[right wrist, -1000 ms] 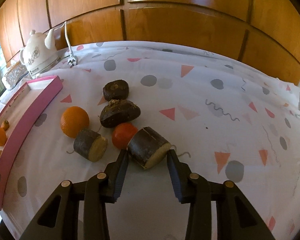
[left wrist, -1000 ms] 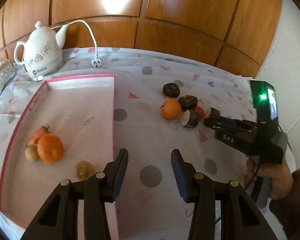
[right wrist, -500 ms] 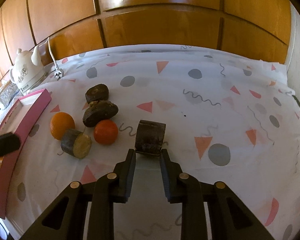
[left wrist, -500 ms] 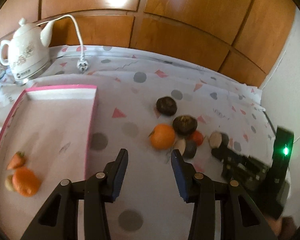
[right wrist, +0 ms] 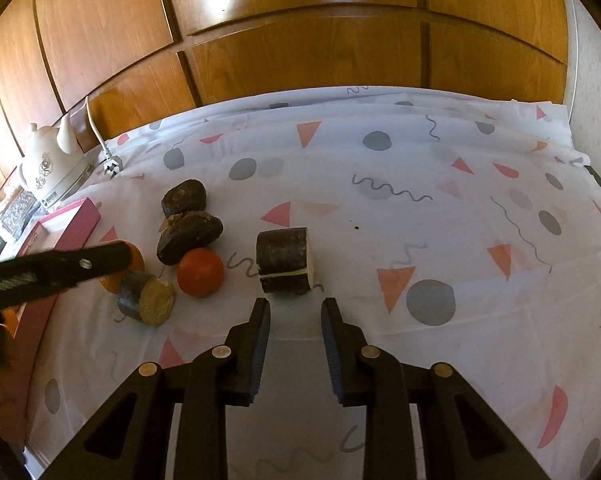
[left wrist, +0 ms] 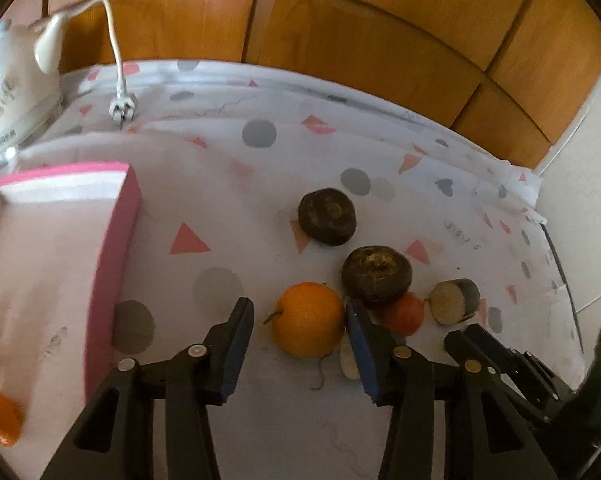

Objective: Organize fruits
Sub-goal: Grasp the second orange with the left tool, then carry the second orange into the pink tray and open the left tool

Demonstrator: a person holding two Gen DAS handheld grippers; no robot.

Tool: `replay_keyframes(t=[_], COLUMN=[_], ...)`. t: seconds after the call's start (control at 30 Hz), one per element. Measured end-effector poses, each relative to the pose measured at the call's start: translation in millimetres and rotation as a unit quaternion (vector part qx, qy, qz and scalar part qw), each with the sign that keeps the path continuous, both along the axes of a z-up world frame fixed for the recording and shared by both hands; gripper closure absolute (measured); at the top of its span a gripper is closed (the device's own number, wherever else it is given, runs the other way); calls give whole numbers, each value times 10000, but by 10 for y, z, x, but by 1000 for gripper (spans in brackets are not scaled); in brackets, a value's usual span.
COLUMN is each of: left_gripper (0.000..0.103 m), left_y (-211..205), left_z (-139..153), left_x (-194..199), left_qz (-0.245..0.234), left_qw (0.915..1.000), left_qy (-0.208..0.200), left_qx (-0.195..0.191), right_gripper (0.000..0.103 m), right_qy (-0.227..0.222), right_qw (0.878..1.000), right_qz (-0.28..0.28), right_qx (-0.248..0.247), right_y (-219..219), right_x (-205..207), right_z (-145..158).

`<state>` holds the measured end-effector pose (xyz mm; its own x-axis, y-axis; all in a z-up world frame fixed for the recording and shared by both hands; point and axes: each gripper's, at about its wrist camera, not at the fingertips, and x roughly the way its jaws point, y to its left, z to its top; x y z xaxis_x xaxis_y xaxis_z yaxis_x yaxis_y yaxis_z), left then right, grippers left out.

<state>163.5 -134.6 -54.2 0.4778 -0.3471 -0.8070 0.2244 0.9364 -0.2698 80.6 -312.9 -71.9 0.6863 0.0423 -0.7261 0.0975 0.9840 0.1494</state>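
Progress: pink tray (left wrist: 116,240) holds a few fruits | about six remain on table (right wrist: 380,184) | your left gripper (left wrist: 300,340) open around orange (left wrist: 306,318) | right gripper (right wrist: 295,340) open, empty.

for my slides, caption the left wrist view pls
Open left gripper straddling an orange beside a pink tray.

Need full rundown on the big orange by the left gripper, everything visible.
The orange is round, with matte, even-coloured peel and a short stem stub on its left. It sits on the patterned tablecloth, framed by the open left gripper, fingers not closed on it. A dark round fruit sits just right of it; contact unclear.
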Motion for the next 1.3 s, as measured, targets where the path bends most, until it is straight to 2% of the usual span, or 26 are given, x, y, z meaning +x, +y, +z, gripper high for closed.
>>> replay_keyframes(t=[0.1, 0.3, 0.43, 0.5, 0.57, 0.7, 0.77, 0.93, 1.1, 1.3], left_gripper=[65, 65, 65, 65, 65, 65, 65, 65, 65, 65], left_y=[31, 172, 222, 227, 247, 238, 209, 223, 189, 200], left_z=[-23, 20, 77, 100, 100, 15, -4, -38, -67, -61], left_x=[-26, -208, -392, -542, -709, -995, -1115, -1090, -1103, -1095], left_qz=[-17, 15, -26, -102, -214, -413, -469, -378, -328, -339], left_qw=[9997, 9993, 9995, 9990, 9985, 9964, 9932, 9934, 9917, 9921], left_qy=[20, -91, -255, -426, -492, -681, -978, -1021, -1167, -1137], left_qx=[-229, -350, -170, 18, 45, 281, 429, 356, 438, 414], right_gripper=[69, 62, 62, 64, 76, 77, 77, 77, 77, 77], right_qy=[14, 7, -42, -32, -15, -48, -87, -197, -191, -152], right_qw=[10000, 10000, 10000, 10000, 10000, 9999, 9999, 9997, 9996, 9993], right_qz=[13, 80, 11, -17, -31, -35, -16, 23, -147, -183], right_qx=[51, 43, -27, 21, 42, -106, -129, -161, -155, -275], right_y=[-6, 34, 51, 27, 9, 21, 37, 92, 60, 84], right_x=[23, 102, 182, 223, 243, 191, 123, -94, -114, -106], right_z=[2, 45, 77, 73, 68, 92, 114, 93, 44, 9])
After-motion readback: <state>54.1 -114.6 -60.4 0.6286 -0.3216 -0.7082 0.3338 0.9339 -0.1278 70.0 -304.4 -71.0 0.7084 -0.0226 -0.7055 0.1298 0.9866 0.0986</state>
